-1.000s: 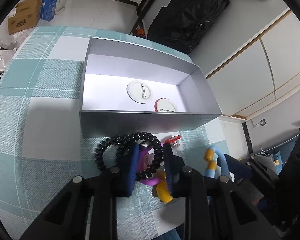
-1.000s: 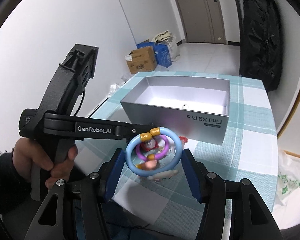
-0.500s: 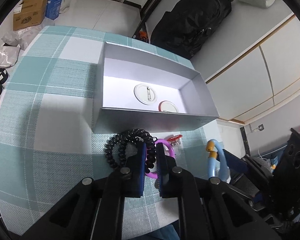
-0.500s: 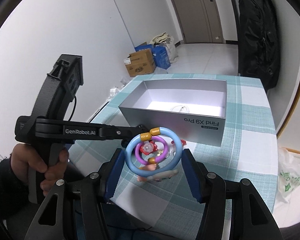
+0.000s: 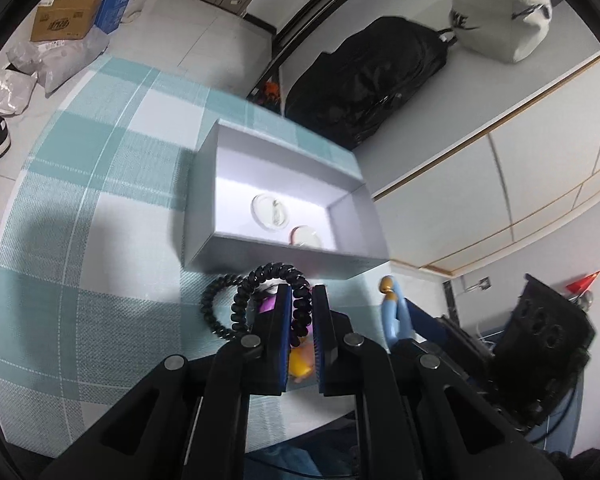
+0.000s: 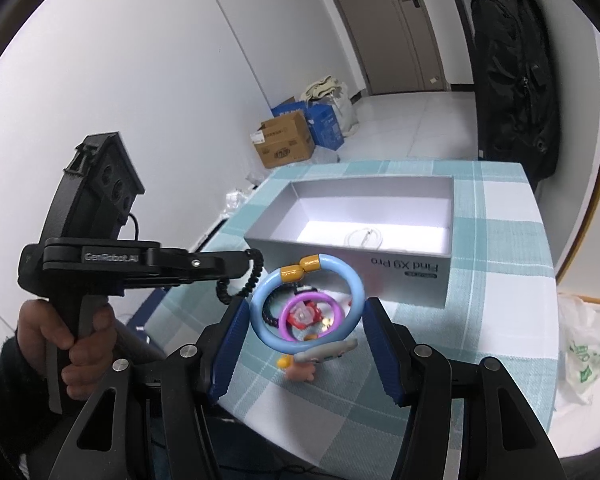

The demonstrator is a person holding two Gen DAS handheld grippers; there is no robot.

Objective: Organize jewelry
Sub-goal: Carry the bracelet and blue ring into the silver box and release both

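Observation:
My left gripper point(image 5: 301, 300) is shut on a black coil bracelet point(image 5: 296, 280) and holds it above the table, in front of the grey open box point(image 5: 260, 258). It also shows in the right wrist view point(image 6: 256, 270). A second black coil ring point(image 5: 214, 308) lies on the cloth. My right gripper point(image 6: 306, 308) is shut on a light blue ring point(image 6: 354, 284) with a yellow joint, held upright above the table. Below it lie a purple ring point(image 6: 330, 304), a red charm point(image 6: 304, 316) and a small figure point(image 6: 300, 370). Two round badges point(image 5: 270, 212) lie in the box.
The table has a teal and white checked cloth point(image 5: 80, 240). A black backpack point(image 5: 372, 76) stands behind it. Cardboard boxes point(image 6: 284, 144) sit on the floor. A plastic bag point(image 6: 580, 356) is at the right of the table.
My left gripper shut on the black coil bracelet and lifted it off the cloth. My right gripper rose a little with the blue ring.

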